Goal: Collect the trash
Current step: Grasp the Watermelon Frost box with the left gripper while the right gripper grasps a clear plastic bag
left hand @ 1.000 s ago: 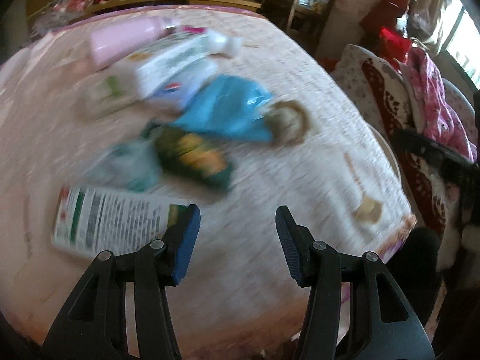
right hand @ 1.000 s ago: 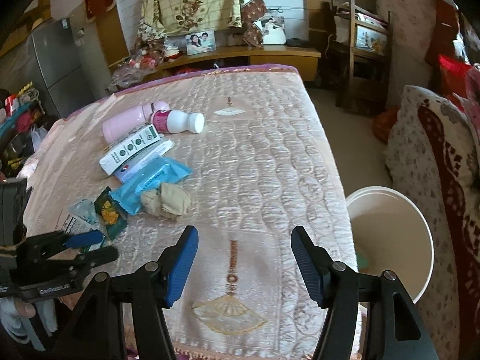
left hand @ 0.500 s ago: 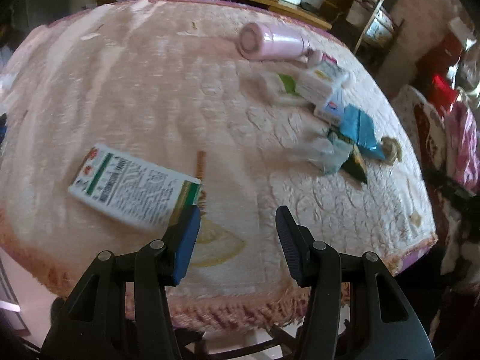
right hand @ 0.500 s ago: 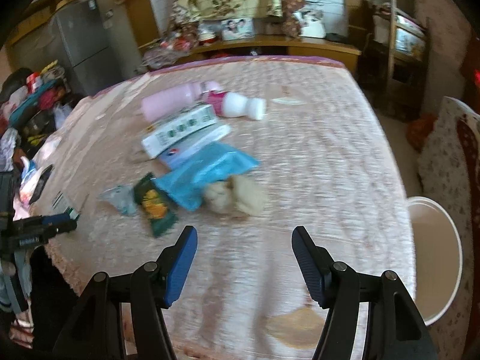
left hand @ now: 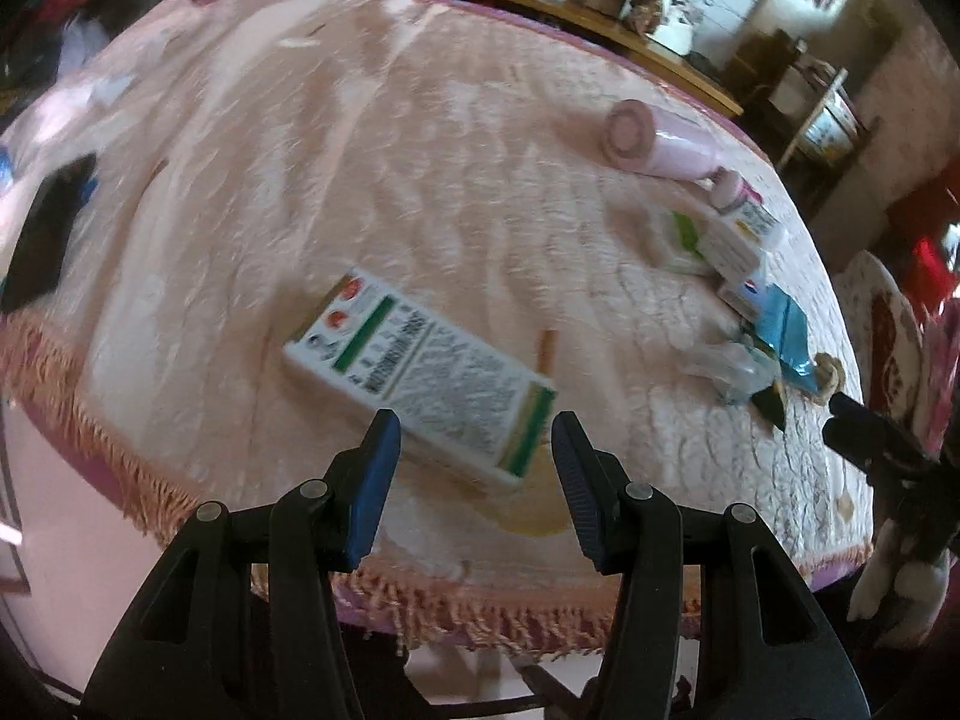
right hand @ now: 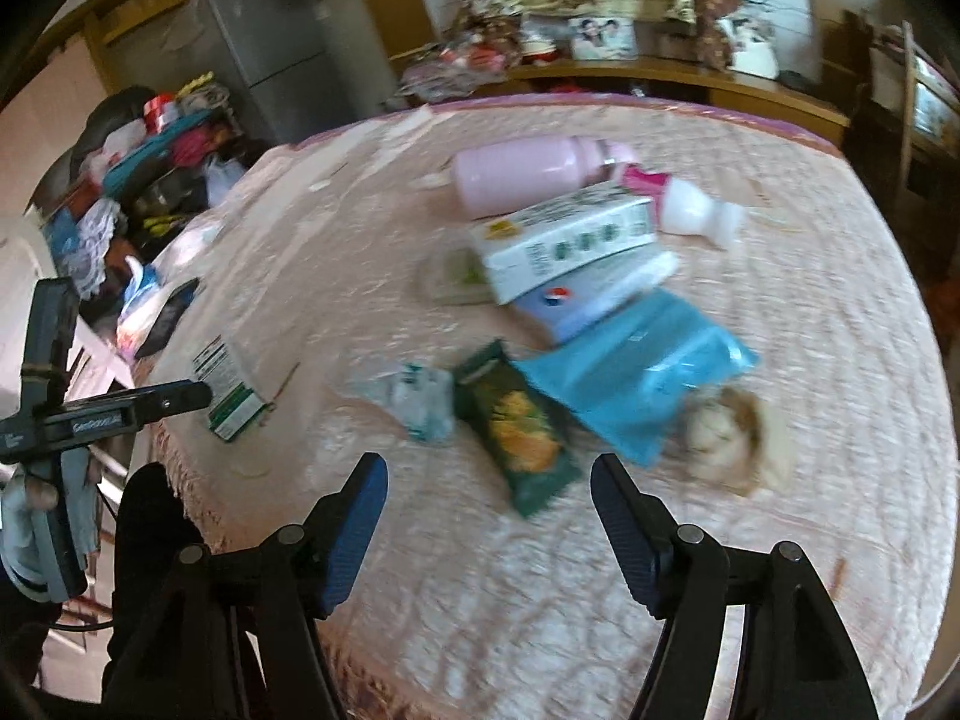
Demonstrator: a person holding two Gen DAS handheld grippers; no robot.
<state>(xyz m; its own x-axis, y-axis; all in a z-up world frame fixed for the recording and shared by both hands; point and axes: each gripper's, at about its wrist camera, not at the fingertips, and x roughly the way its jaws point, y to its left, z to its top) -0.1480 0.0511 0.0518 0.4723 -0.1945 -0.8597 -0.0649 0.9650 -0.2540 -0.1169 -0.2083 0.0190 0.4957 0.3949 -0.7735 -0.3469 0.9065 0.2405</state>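
**A:** The left hand-held gripper (left hand: 471, 462) has its blue pads parted about halfway, nothing between them yet. Just ahead of its tips, nearly under them, lies the white carton with the green stripe (left hand: 420, 384), flat on the pink quilted bed cover (left hand: 360, 150) near the fringed edge.

**B:** And the right hand-held gripper (right hand: 489, 510)? Its jaws look wider.

**A:** They're opening as we watch, and empty too. Just beyond its tips sits the dark green snack packet (right hand: 519, 426), with a crumpled clear wrapper (right hand: 420, 399) beside it on the left and a blue pouch (right hand: 636, 366) on the right, a wad of tissue (right hand: 729, 432) touching the pouch's lower corner.

**B:** Farther out?

**A:** A white box (right hand: 564, 243) lying over a flatter white and blue pack (right hand: 594, 294), then a pink bottle (right hand: 522, 177) on its side and a small white bottle with a pink label (right hand: 690, 210) behind.

**B:** So nothing has been picked up at this point.

**A:** I'd say both hands are in the reach, each choosing a piece. The left needs to drop lower, straddle the carton across its narrow width and close. The right should lower over the green packet, which is thin and slack, so it will want pinching at an edge or a raised fold.

**B:** I see no bin in these views.

**A:** Nor do I.
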